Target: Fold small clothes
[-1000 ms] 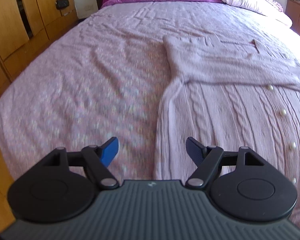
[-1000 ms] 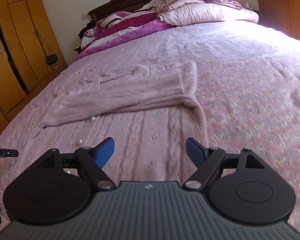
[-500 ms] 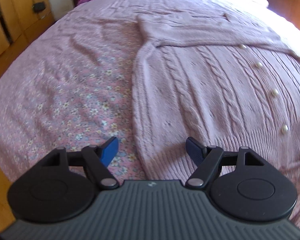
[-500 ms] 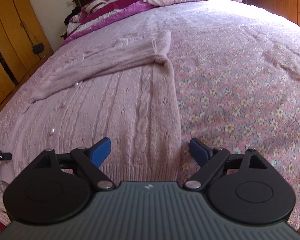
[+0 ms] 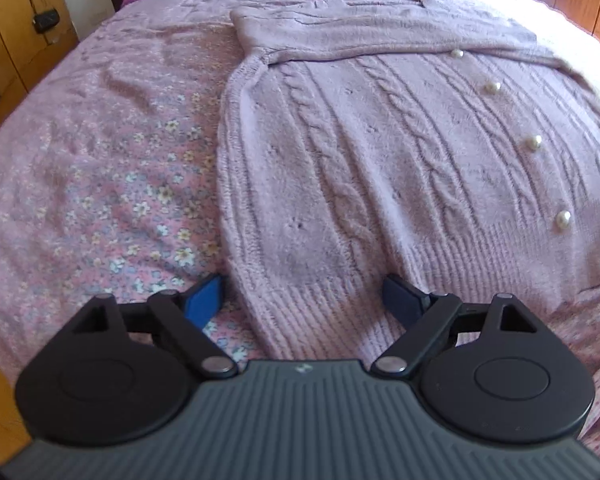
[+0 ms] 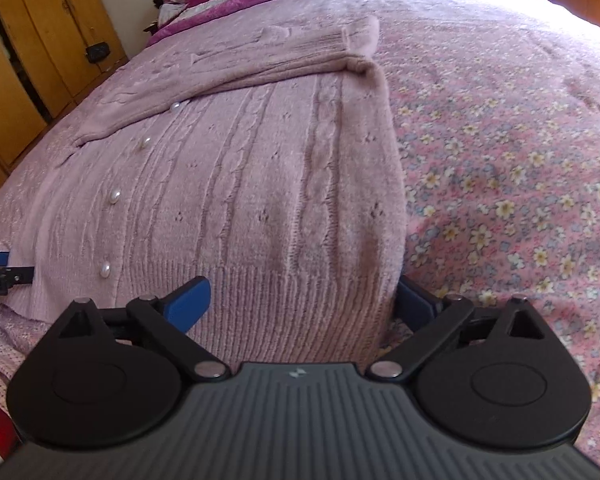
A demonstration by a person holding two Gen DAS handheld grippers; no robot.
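Cable-knit pink cardigan (image 5: 380, 168) with round pearl buttons (image 5: 534, 143) lies flat on floral bedspread (image 5: 100, 184); left gripper (image 5: 302, 300) and right gripper (image 6: 300, 300) both spread wide over its ribbed hem (image 6: 300, 284), grasping nothing.

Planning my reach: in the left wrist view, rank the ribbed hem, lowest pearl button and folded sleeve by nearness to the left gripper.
1. Pink cardigan's ribbed hem, between the left gripper's fingers.
2. Lowest pearl button, right.
3. Folded pink sleeve, far across the top.

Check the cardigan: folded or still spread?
Partly folded: cardigan body lies flat on the bed, sleeves crossed over its top.
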